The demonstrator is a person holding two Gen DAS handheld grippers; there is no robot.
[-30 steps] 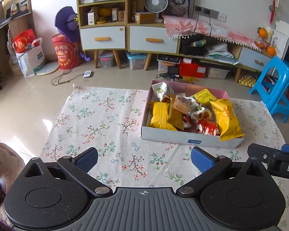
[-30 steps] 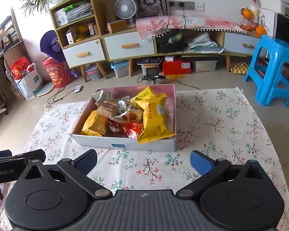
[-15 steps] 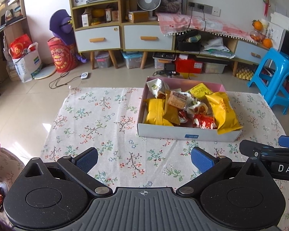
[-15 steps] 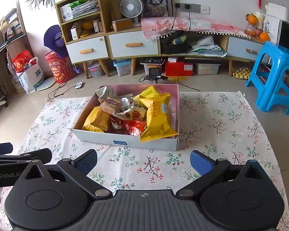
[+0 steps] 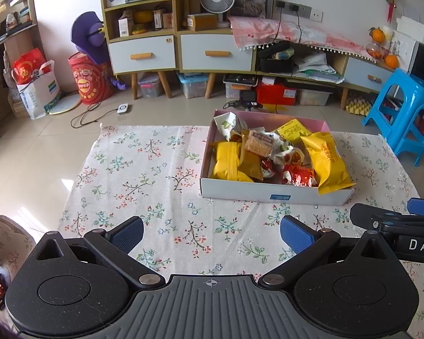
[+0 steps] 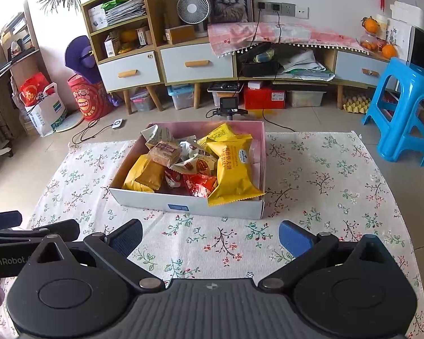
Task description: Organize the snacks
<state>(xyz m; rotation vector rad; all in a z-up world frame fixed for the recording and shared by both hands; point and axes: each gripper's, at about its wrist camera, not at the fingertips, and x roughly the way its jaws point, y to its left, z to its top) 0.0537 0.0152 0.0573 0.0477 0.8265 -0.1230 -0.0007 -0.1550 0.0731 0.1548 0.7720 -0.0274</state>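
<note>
Right wrist: snack box [image 6: 212, 206] ahead, apart from spread fingers [image 6: 294, 237]; left likewise.

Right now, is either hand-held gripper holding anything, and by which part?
Nothing is held. The left hand-held gripper and right hand-held gripper are both open over the floral cloth; every snack sits in the box.

Left claw [image 5: 211, 233] gapes empty above floral cloth [image 5: 144, 175], near snack box [image 5: 271, 195].
</note>
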